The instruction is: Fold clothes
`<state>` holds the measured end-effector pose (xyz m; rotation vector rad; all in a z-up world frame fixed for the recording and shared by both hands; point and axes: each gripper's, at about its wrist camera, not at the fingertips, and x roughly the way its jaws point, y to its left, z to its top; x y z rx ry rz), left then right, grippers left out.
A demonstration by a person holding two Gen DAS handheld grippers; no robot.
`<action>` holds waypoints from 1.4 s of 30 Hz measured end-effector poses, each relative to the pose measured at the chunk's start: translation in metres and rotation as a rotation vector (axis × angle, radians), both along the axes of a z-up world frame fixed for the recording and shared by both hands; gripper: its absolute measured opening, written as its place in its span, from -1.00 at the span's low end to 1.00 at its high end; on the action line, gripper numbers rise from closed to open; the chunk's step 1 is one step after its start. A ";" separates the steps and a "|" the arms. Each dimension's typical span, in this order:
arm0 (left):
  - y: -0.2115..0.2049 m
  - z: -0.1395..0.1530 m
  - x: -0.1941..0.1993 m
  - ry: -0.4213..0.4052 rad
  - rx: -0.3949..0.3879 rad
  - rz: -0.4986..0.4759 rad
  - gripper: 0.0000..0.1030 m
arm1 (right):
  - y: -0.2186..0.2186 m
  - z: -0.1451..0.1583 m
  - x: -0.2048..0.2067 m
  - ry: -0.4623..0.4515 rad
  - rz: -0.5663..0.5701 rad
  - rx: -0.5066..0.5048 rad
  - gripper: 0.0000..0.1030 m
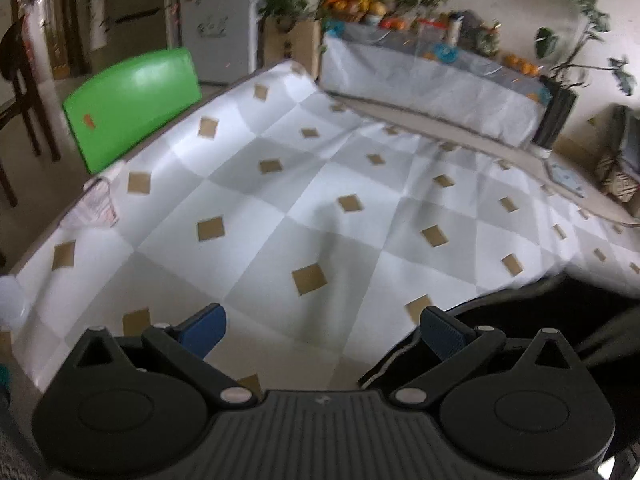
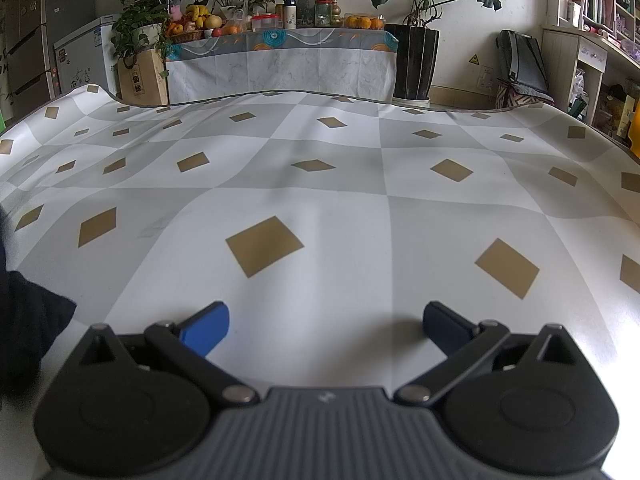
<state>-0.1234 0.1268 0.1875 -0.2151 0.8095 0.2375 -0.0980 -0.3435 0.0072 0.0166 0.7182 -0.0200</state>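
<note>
A dark garment (image 1: 568, 308) lies at the lower right of the left wrist view, on the checked tablecloth (image 1: 304, 184). My left gripper (image 1: 324, 330) is open, and its right finger sits at the garment's edge with nothing between the fingers. In the right wrist view the same dark garment (image 2: 28, 304) shows only as a dark mass at the left edge. My right gripper (image 2: 326, 324) hovers open over the bare tablecloth (image 2: 320, 200), well to the right of the cloth. Most of the garment is out of both views.
A green chair back (image 1: 132, 104) stands at the table's left edge, with a small pale cloth (image 1: 96, 204) beside it. Beyond the far edge are a covered sideboard (image 2: 280, 60) with fruit and jars, potted plants (image 2: 416, 60), and shelving (image 2: 592, 60) on the right.
</note>
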 end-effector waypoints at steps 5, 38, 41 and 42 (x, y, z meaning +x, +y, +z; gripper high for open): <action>-0.003 0.017 -0.023 -0.064 -0.019 -0.066 1.00 | 0.000 -0.001 0.000 0.000 0.000 0.000 1.00; -0.082 -0.001 -0.137 -0.044 0.123 -0.328 1.00 | -0.001 -0.002 0.001 0.000 0.000 0.000 1.00; -0.093 -0.005 -0.134 -0.026 0.144 -0.365 1.00 | -0.001 -0.002 0.001 0.000 0.000 0.000 1.00; -0.096 -0.006 -0.133 -0.021 0.148 -0.373 1.00 | -0.001 -0.002 0.001 0.000 0.000 0.000 1.00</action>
